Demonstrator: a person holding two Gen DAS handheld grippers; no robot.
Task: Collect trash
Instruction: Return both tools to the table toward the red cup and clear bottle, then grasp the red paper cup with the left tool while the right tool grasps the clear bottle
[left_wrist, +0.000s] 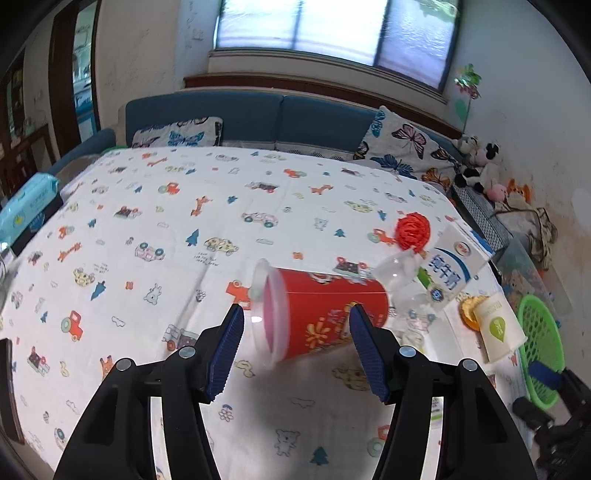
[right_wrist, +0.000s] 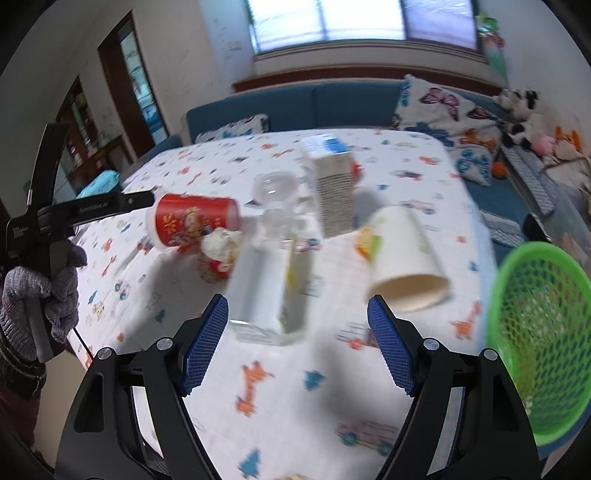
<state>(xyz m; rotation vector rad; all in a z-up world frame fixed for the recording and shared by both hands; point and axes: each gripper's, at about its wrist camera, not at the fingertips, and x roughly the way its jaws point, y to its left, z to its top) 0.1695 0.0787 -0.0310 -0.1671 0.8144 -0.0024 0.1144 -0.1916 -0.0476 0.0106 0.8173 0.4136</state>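
A red cup (left_wrist: 325, 314) with a clear lid lies on its side on the printed tablecloth (left_wrist: 147, 221). My left gripper (left_wrist: 295, 332) is open, its blue pads (left_wrist: 229, 343) on either side of the cup's lid end without pressing it. My right gripper (right_wrist: 295, 317) is open above a blurred clear bottle (right_wrist: 269, 288) that lies just ahead of its tips. Beyond are a milk carton (right_wrist: 332, 184), a fallen paper cup (right_wrist: 402, 258), crumpled tissue (right_wrist: 221, 240) and the red cup (right_wrist: 195, 221). A gloved hand (right_wrist: 48, 280) holds the left gripper (right_wrist: 144, 201).
A green mesh basket (right_wrist: 539, 332) stands at the table's right edge, also in the left wrist view as a green basket (left_wrist: 539, 354). A blue wipes pack (left_wrist: 29, 206) lies far left. A blue sofa (left_wrist: 258, 114) with butterfly pillows and plush toys (left_wrist: 480, 162) lies behind.
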